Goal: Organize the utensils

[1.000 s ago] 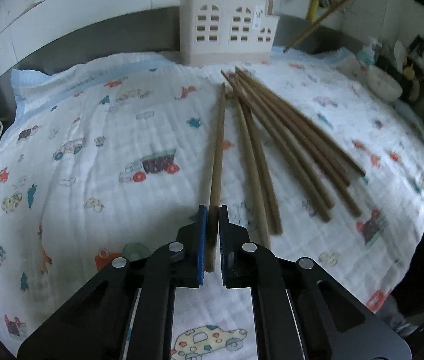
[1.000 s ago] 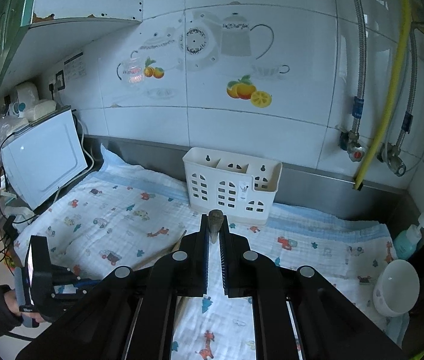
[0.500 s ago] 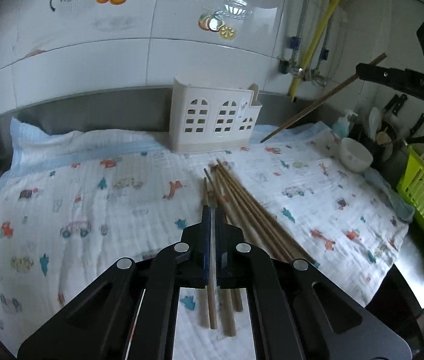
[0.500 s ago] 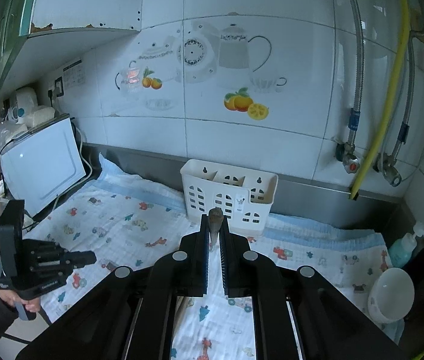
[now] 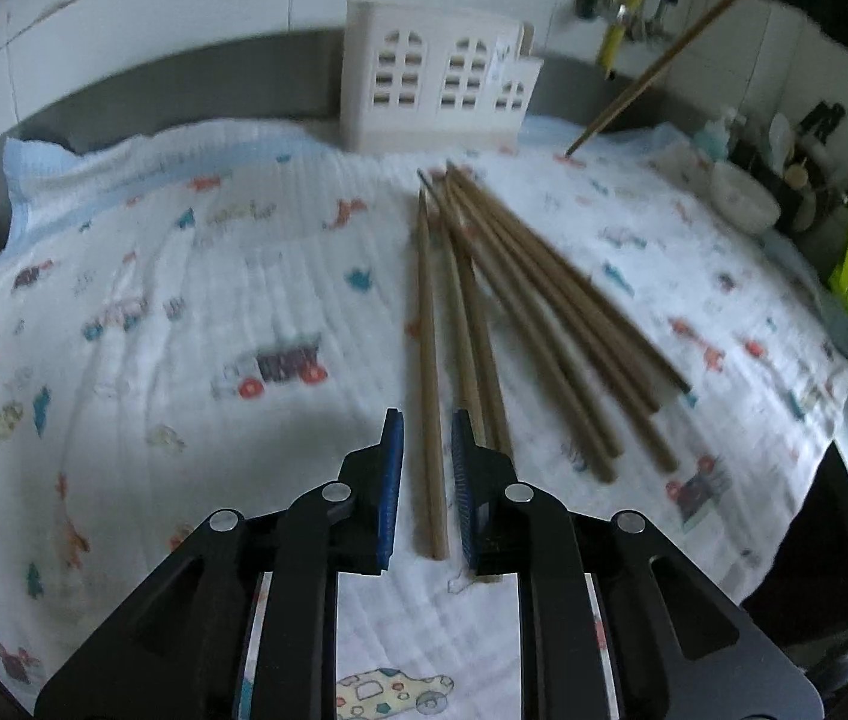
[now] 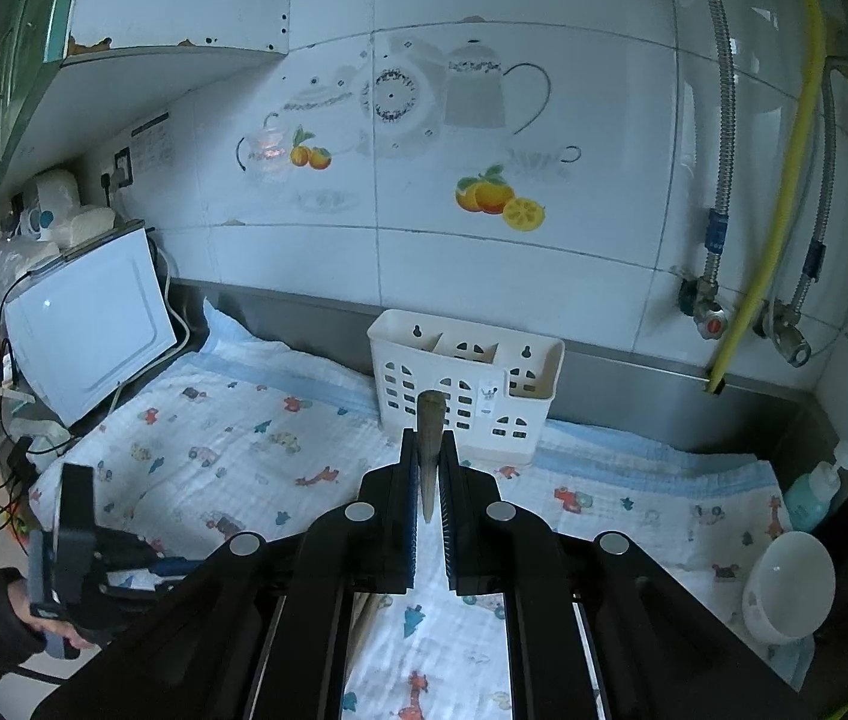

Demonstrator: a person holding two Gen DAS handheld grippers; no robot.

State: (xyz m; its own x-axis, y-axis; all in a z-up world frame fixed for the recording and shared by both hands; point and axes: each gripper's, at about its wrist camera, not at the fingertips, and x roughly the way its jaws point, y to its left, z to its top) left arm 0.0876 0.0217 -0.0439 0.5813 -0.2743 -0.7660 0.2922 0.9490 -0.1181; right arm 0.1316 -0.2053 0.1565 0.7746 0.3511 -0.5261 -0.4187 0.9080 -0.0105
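Change: since half a second back, left gripper (image 5: pixel 427 450) has dropped from the lifted view of the wall to low over the cloth, and the single chopstick it had clamped now lies flat between its parting jaws; the right-hand scene is unchanged.
Cloth: white quilted cotton cover printed with small cars and animals (image 5: pixel 184 300), spread across the whole counter, its blue-edged fold running along the steel backsplash.
Appliance: white boxy machine with a flat door (image 6: pixel 88 324), at the cloth's far left edge, cables trailing beside it.
Caddy: cream plastic utensil holder with arched window cut-outs (image 5: pixel 436 78), upright at the back of the cloth against the backsplash; its compartments look empty in the right wrist view (image 6: pixel 466 384).
Bowl: white round ceramic bowl (image 6: pixel 787 585), at the right end of the counter, near a teal pump bottle (image 6: pixel 814 495).
Chopstick bundle: brown wooden chopsticks fanned on the cloth (image 5: pixel 544 312), tips converging toward the caddy, thick ends toward the camera.
Single chopstick: brown wooden chopstick (image 5: pixel 429 360), just left of the bundle, its thick end between the blue pads, which do not press on it.
Left gripper state: opening, holding nothing.
Right gripper (image 6: pixel 427 462): closed tight on one brown chopstick (image 6: pixel 430 420) that points toward the caddy; seen slanting in the air from the left wrist view (image 5: pixel 664 60).
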